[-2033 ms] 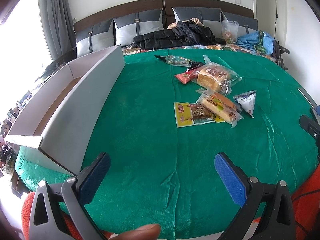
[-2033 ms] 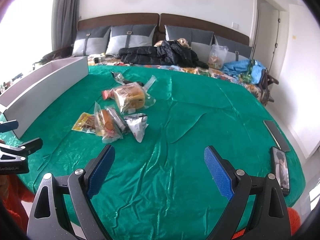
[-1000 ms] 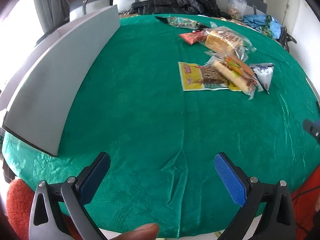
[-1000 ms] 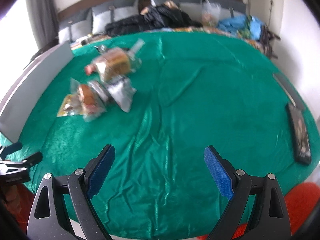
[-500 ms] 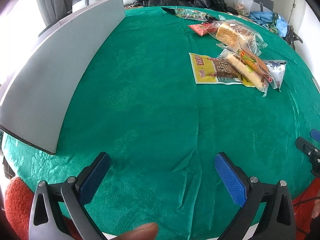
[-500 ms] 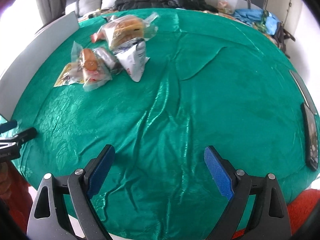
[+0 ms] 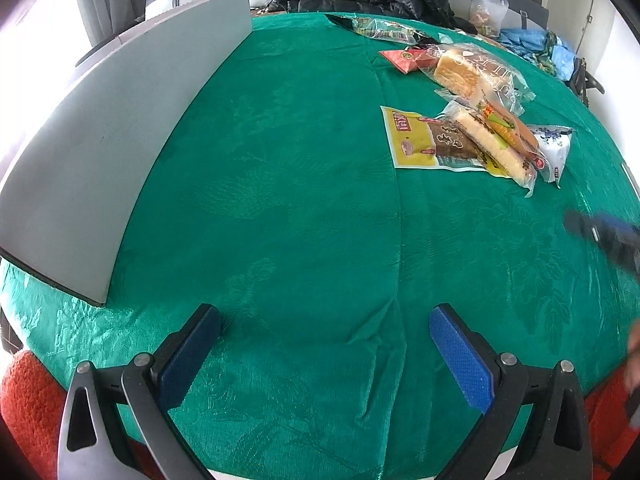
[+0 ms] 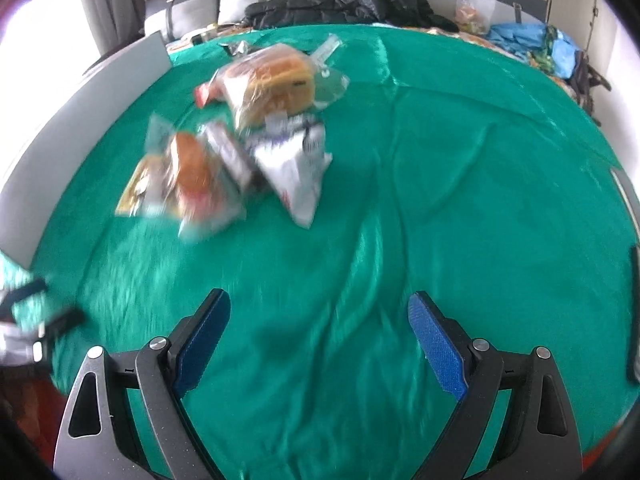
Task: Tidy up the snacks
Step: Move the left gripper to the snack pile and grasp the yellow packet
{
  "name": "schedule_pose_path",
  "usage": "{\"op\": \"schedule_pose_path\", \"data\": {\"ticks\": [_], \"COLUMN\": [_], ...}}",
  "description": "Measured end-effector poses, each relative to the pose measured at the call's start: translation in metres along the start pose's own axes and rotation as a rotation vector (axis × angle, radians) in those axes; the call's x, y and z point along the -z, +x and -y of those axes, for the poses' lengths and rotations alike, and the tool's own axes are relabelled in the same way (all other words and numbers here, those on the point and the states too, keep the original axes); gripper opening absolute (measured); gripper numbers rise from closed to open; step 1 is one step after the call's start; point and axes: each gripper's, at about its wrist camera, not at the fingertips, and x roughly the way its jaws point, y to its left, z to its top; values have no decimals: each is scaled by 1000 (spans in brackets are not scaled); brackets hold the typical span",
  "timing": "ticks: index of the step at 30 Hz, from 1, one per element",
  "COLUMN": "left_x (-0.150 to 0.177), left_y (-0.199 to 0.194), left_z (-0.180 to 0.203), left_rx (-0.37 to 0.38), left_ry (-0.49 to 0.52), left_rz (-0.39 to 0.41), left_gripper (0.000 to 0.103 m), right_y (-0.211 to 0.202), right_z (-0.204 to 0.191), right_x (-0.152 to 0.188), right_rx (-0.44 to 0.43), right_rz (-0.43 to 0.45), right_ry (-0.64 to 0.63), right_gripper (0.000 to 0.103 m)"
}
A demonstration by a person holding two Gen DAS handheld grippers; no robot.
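Green cloth [image 7: 280, 184] holds the snack pile [image 8: 248, 132] — ahead-left of the wide-open right gripper [image 8: 319, 338], the nearer one.

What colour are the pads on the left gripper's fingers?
Blue, textured pads on black fingers; clearest in the left wrist view.

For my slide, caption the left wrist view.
Open left gripper over green tablecloth; snack packets piled far right, grey box at left.

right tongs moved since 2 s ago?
Yes. The right tongs have moved forward over the green cloth toward the snack pile: the silver triangular packet now looms larger and nearer, and the headboard has slid to the top edge.
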Motion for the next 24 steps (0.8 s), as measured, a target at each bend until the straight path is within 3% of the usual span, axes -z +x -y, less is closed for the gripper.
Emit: {"op": "schedule_pose_path", "data": {"ticks": [4,7,9,11,14,18,22,24], "left_x": [-2,-21,-40,-64,-95,-121,-137,-136], "left_y": [0,8,7,8,27,53,66,68], "left_z": [0,4,14,32,63,97,104,95], "left_rx": [14,54,116,132,114,64,152,240], "left_ry": [27,99,188,328,521,674,615,539], "left_rz": [-23,-94,-61,-8,-7,22,16,-30], "left_gripper": [103,103,103,103,103,103,101,87], "right_y": [13,9,7,6,8,9,9,8], "right_z": [12,22,23,20,16,18,19,19], "right_x": [-20,-15,-10,-7,-6,-6,-6,-6], "right_rx": [14,10,18,42,65,74,71,71], "right_rz": [19,40,45,46,42,48,50,51], "right_ry": [33,42,24,0,-15,-14,-17,-18], "right_gripper": [92,92,92,92,94,94,94,94]}}
